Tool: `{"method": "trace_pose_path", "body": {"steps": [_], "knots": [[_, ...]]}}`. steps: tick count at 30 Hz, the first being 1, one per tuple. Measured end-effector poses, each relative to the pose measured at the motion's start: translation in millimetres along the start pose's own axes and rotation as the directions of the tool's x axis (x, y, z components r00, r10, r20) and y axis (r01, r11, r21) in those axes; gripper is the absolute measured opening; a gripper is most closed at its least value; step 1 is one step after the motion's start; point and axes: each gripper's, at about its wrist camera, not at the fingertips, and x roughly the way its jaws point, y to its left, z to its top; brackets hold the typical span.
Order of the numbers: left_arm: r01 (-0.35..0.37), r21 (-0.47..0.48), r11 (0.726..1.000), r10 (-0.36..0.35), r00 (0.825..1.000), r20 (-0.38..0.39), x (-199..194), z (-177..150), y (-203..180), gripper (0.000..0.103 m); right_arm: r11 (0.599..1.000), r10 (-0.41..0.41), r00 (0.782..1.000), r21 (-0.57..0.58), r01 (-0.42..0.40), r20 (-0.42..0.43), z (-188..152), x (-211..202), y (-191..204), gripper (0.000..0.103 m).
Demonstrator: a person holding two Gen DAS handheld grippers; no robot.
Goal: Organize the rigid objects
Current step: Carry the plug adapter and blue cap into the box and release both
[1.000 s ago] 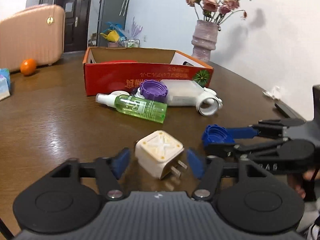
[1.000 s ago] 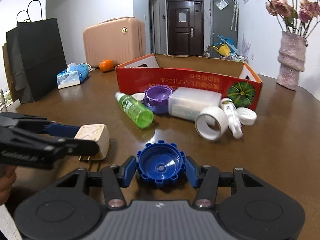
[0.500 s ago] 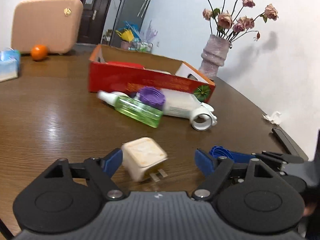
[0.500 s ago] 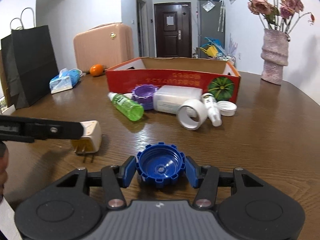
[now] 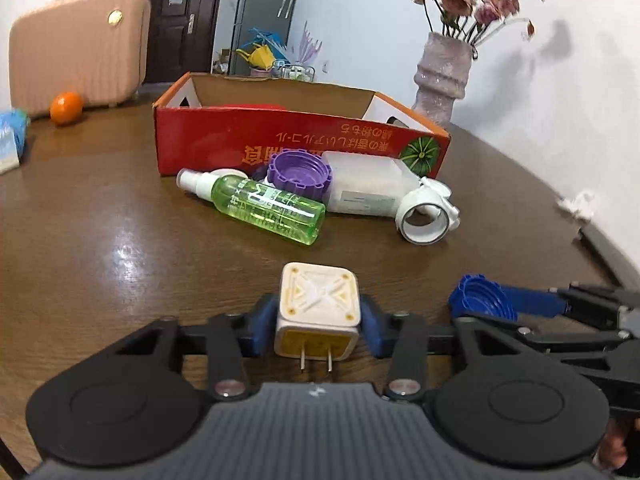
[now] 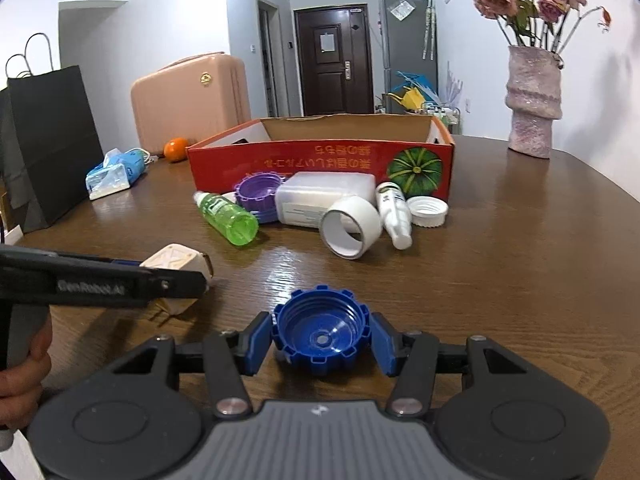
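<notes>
Squared up since a moment ago, the plug (image 5: 319, 312) is now clamped in the left hand-held gripper (image 5: 318, 326) above the surface (image 5: 100, 248), while the right hand-held gripper (image 6: 320, 338) grips the blue cap (image 6: 320, 330).

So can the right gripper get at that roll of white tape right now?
Probably not yet: the right gripper is shut on the blue cap. The table up to the tape roll looks open.

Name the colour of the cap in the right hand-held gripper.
Blue cap, clearest in the right wrist view.
</notes>
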Motion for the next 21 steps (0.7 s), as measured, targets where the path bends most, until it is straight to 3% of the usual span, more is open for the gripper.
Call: {"method": "trace_pose_path", "body": {"steps": [6,10,17,21], "knots": [[-0.021,0.002,1.000,0.021,0.999,0.038,-19,0,8,0.039,0.998,0.032,0.999,-0.045,-0.032,0.001,6,0,12,0.052],[-0.058,-0.007,0.998,0.059,0.994,0.090,-37,11,27,0.039,0.997,0.046,0.998,-0.070,-0.042,0.048,20,-6,17,0.052],[-0.082,0.018,0.996,0.077,0.978,0.195,-44,80,64,0.039,0.996,0.062,0.988,-0.078,-0.051,0.143,83,-6,-6,0.052],[-0.045,-0.009,0.999,0.046,0.984,0.174,-13,135,87,0.039,0.996,0.050,0.986,-0.082,-0.037,0.161,126,11,-23,0.052]]}}
